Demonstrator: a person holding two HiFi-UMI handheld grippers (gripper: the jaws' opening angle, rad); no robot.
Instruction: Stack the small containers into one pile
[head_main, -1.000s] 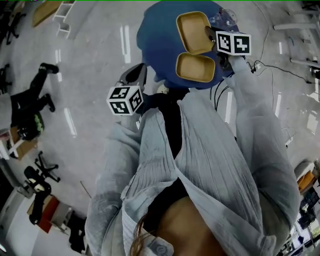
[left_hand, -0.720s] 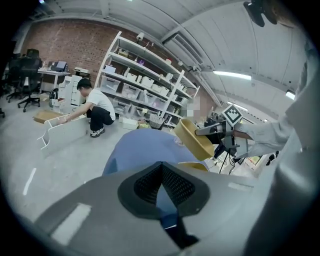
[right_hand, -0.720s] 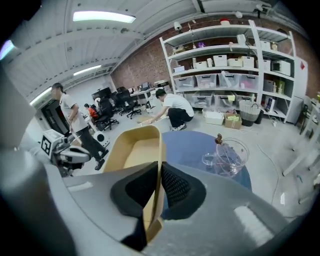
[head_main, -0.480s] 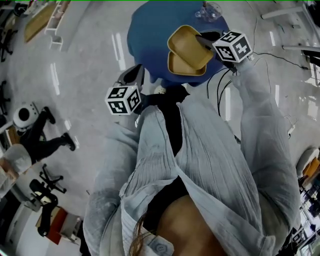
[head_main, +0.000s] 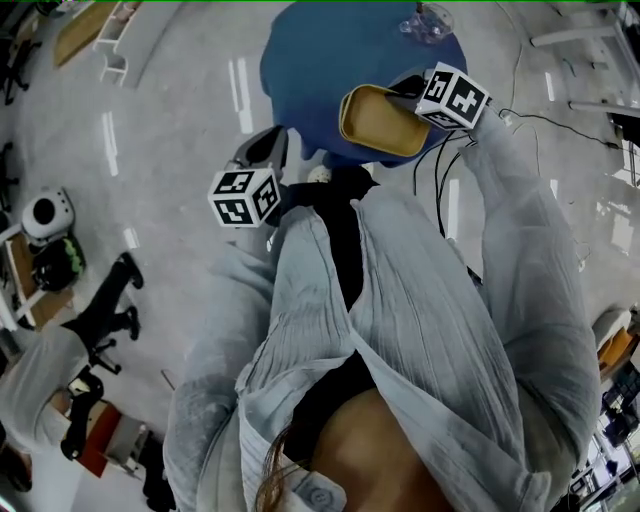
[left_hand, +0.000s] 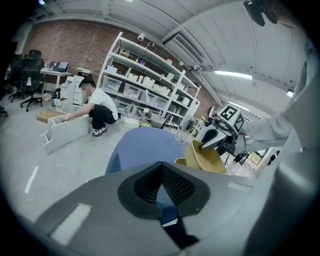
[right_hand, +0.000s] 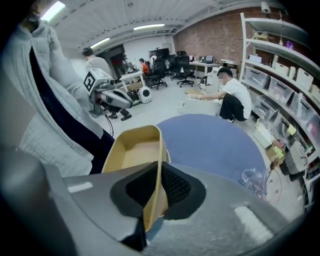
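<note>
Head view: my right gripper is clamped on a tan container, tilted over the blue table. What's under it is hidden. My left gripper is off the table's edge; its jaws are hard to read here.

Left gripper view: jaws together, empty. A 2nd container is mostly cut off.

Right gripper view: pads pinch the container's side wall; its near end is hidden.

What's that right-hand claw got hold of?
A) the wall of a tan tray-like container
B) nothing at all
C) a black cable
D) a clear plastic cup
A: the right gripper has its jaws pinched shut on the side wall of the tan container, over the blue table.
</note>
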